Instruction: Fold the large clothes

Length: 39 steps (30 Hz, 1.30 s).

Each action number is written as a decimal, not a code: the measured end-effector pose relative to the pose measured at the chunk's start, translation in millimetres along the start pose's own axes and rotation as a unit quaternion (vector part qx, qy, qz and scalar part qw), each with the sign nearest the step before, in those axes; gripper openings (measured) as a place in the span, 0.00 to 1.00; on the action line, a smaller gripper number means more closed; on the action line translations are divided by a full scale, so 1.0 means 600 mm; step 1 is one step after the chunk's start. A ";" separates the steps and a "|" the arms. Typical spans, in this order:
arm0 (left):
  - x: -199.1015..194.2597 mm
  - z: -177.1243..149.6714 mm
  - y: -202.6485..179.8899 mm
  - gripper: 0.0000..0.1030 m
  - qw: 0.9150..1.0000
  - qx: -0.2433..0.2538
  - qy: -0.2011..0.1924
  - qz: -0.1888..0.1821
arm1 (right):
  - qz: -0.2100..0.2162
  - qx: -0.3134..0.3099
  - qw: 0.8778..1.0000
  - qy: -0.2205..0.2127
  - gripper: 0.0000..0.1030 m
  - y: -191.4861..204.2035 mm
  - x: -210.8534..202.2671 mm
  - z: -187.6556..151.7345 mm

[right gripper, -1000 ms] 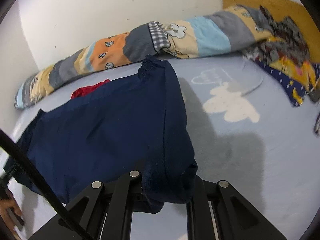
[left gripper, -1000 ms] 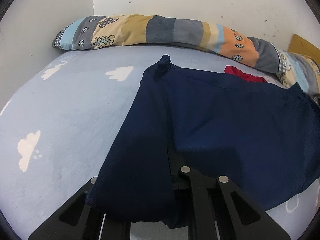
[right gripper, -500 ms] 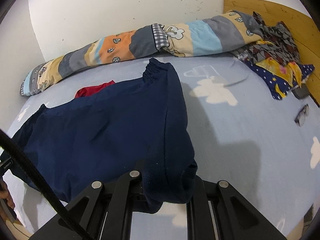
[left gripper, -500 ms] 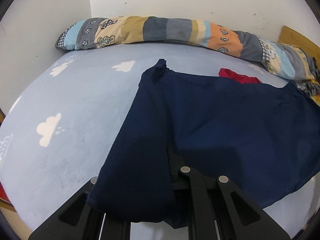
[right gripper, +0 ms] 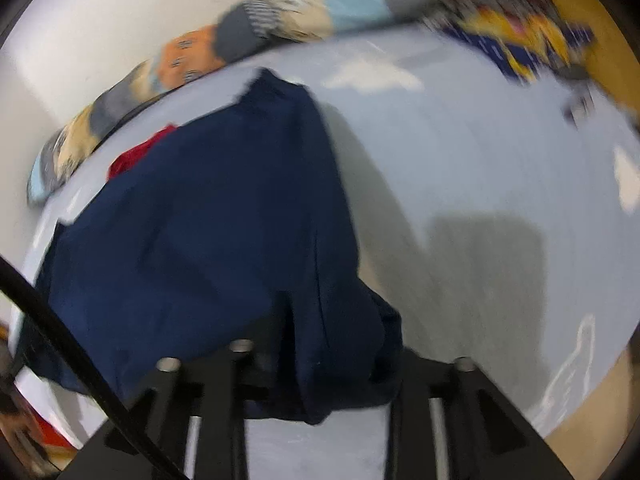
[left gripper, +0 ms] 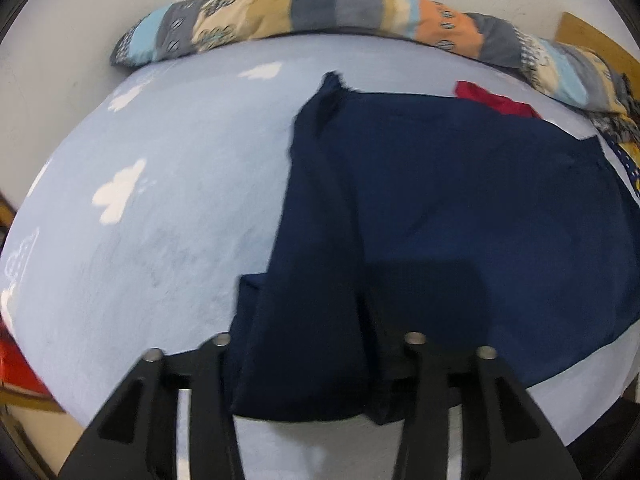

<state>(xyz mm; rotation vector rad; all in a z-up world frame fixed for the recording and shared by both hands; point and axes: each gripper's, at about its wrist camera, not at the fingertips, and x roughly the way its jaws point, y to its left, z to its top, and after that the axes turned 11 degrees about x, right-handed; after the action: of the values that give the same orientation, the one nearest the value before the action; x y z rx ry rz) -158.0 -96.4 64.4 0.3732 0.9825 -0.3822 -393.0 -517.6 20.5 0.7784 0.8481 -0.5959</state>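
A large navy garment [left gripper: 460,208] lies spread on the light blue cloud-print bed sheet [left gripper: 168,208], with its near edge bunched at both grippers. My left gripper [left gripper: 316,344] has its jaws opening, and a fold of the navy cloth hangs loose between the spread fingers [left gripper: 218,360]. In the blurred right wrist view the same garment [right gripper: 208,216] runs off to the left. My right gripper [right gripper: 320,356] is also opening, with a lump of the cloth still sitting between its fingers.
A long patchwork pillow [left gripper: 360,12] lies along the white wall at the back. A red cloth [left gripper: 496,100] peeks out behind the garment. Patterned clothes [right gripper: 520,28] are piled at the far right by a wooden headboard. The bed's near edge is just below both grippers.
Both grippers, shut on the garment's edge before, have spread their fingers and the cloth sags between them. Both views have pulled back toward the near edge of the bed; the right view is now blurred.
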 end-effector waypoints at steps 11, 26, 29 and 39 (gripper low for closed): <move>-0.103 0.016 -0.036 0.56 0.982 0.026 -0.157 0.097 | 0.031 -0.058 0.990 -0.121 0.54 0.059 -0.096 -0.008; -0.016 0.045 -0.074 0.59 0.991 0.082 -0.092 0.059 | -0.047 -0.090 0.994 -0.032 0.41 0.089 0.019 0.029; -0.011 0.085 -0.081 0.62 0.989 0.056 -0.121 0.062 | -0.001 -0.078 0.996 -0.045 0.41 0.122 0.018 0.080; 0.125 0.169 -0.076 0.62 0.991 0.063 -0.081 0.085 | -0.006 -0.116 0.993 -0.012 0.41 0.188 0.157 0.162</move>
<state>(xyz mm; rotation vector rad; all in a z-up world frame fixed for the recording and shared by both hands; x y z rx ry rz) -68.2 -194.3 45.4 0.5289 0.7645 -0.3143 -218.9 -543.8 24.1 0.5539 0.8835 -0.5047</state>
